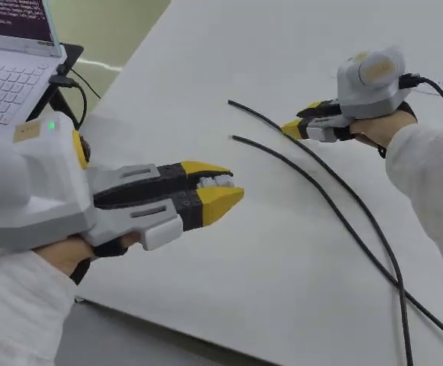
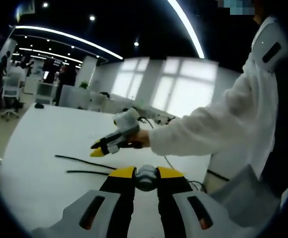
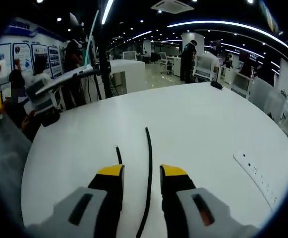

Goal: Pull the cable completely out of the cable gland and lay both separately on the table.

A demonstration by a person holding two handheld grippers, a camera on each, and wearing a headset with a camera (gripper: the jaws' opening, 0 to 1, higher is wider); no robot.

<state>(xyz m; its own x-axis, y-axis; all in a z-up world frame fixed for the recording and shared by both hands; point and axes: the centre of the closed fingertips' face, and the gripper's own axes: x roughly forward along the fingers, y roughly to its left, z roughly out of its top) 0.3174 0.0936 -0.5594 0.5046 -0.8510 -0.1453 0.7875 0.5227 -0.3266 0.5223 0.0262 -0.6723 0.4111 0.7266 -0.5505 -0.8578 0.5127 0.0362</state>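
Observation:
My left gripper (image 1: 219, 185) hovers above the table's near left and is shut on a small pale grey cable gland (image 1: 212, 181), seen between the yellow tips as the gland (image 2: 146, 176). No cable runs from it. Two black cables lie side by side on the white table (image 1: 206, 53): a far cable (image 1: 255, 114) and a near cable (image 1: 282, 157). My right gripper (image 1: 291, 128) sits low over the far cable. In the right gripper view my right gripper (image 3: 143, 174) stands open, with one cable (image 3: 147, 158) between the jaws, untouched, and the other cable's end (image 3: 118, 152) just left.
An open laptop (image 1: 8, 69) on a stand sits at the far left with a black lead plugged in. A white power strip (image 3: 255, 176) lies to the right on the round table. The table's near edge (image 1: 168, 324) runs below my left gripper.

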